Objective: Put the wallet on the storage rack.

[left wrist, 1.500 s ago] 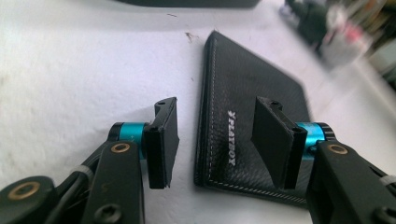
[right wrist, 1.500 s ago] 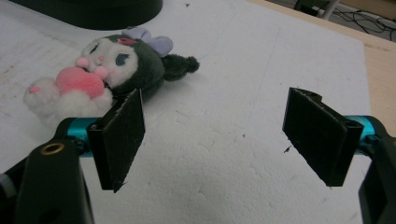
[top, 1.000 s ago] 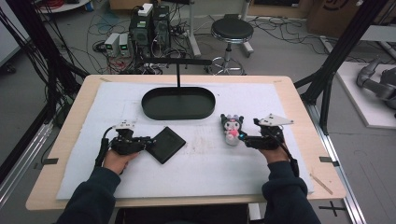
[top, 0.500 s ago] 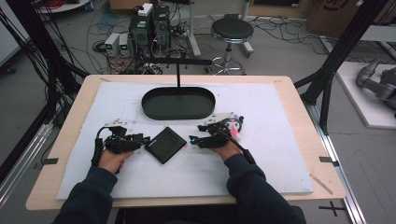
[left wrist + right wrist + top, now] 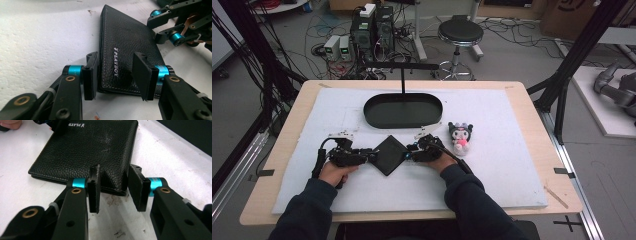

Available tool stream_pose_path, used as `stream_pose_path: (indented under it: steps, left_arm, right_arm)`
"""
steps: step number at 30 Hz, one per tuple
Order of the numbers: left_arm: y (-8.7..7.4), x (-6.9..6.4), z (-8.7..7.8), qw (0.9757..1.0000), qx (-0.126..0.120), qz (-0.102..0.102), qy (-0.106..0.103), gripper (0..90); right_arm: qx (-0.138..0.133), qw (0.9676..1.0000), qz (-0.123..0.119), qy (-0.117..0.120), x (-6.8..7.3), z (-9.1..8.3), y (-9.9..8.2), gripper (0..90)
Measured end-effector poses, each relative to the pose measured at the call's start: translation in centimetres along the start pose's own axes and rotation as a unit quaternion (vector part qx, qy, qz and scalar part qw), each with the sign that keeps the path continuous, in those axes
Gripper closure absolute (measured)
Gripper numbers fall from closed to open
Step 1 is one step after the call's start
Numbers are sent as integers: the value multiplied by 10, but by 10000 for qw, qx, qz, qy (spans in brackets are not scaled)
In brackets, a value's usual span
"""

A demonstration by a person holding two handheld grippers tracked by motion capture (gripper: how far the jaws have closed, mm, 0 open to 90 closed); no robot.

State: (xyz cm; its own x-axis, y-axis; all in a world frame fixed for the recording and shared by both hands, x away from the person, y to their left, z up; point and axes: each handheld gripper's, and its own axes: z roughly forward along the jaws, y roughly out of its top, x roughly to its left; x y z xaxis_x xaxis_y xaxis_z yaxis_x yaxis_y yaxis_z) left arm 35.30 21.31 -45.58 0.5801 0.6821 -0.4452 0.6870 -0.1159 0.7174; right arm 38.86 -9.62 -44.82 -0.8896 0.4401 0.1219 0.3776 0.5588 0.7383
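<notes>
A black leather wallet (image 5: 388, 154) lies closed and flat on the white mat (image 5: 512, 150) that covers the counter, turned like a diamond, just in front of the dark oval tray (image 5: 402, 111) and well apart from the small plush toy (image 5: 460, 138) at its right. The work in hand looks like a 2-handed grip on the wallet, and it seems to be at its very start. The left tool (image 5: 116, 75) sits at the wallet's left corner with its jaws apart, straddling that corner; in the left gripper view one pad stands just beside the stitched edge and the other hangs over the leather face, and neither is clearly pressing. Those jaws have just been closing a little, with the corner between them. The right tool (image 5: 113, 182) has reached the opposite corner; its jaws have just been closing too, yet in the right gripper view a gap shows on both sides of the corner, so the pads do not yet pinch it. As far as can be judged, the approach on both sides is done, while the wallet is neither lifted nor opened. What is left is to clamp both corners firmly and then raise or unfold the wallet.
</notes>
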Motion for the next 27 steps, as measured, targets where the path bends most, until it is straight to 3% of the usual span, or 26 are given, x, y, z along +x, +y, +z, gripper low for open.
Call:
stream_pose_path:
  steps: [3,5,8,9,10,11,12,16,18,19,20,21,22,23,24,25,27]
  left_arm:
    - [0,2,-1,9997,-61,-223,-89,603]
    - [-1,4,-5,9987,-302,-365,-211,625]
    - [-1,8,-10,9928,-673,-681,-715,687]
    - [-1,8,-10,9926,-698,-676,-724,679]
    - [-1,7,-9,9943,-667,-603,-580,679]
    - [-2,7,-7,9963,-561,-518,-406,564]
    - [-2,6,-5,9969,-502,-514,-335,564]
    - [-1,7,-6,9971,-594,-484,-23,447]
    - [-2,9,-5,9965,-566,-611,-67,394]
    - [-2,8,-4,9969,-493,-593,-162,394]
    - [-3,3,2,9970,-346,-482,-489,395]
    - [-3,3,2,9970,-346,-482,-489,401]
    - [-2,0,4,9977,-240,-360,-516,422]
    - [-2,-2,5,9986,-189,-279,-415,446]
    - [-2,-2,5,9990,-155,-282,-308,506]
    - [-2,-1,4,9989,-207,-349,-242,506]
    - [-1,2,-1,9975,-428,-448,-337,724]
  right_arm:
    - [14,9998,-176,-127,4,0,0,686]
    - [31,9996,-234,-162,5,-1,0,692]
    - [40,9979,-561,-330,9,-1,0,711]
    - [29,9973,-631,-387,10,-1,0,715]
    - [29,9973,-631,-387,10,-1,0,715]
    - [-10,9958,-765,-495,14,-1,-2,724]
    - [-10,9958,-765,-495,14,-1,-2,724]
    - [-55,9927,-1002,-669,18,-2,-4,730]
    - [-79,9917,-1063,-721,19,-1,-4,731]
    - [-79,9917,-1063,-721,19,-1,-4,731]
    - [-70,9919,-1053,-711,19,-1,-4,731]
    - [-76,9919,-1052,-711,19,-1,-4,731]
    - [-64,9921,-1040,-696,19,-2,-4,731]
    - [-81,9917,-1063,-713,19,-1,-4,730]
    - [-78,9919,-1053,-703,19,-1,-4,730]
    - [-78,9919,-1053,-703,19,-1,-4,730]
    - [-79,9925,-1014,-680,18,-1,-4,727]
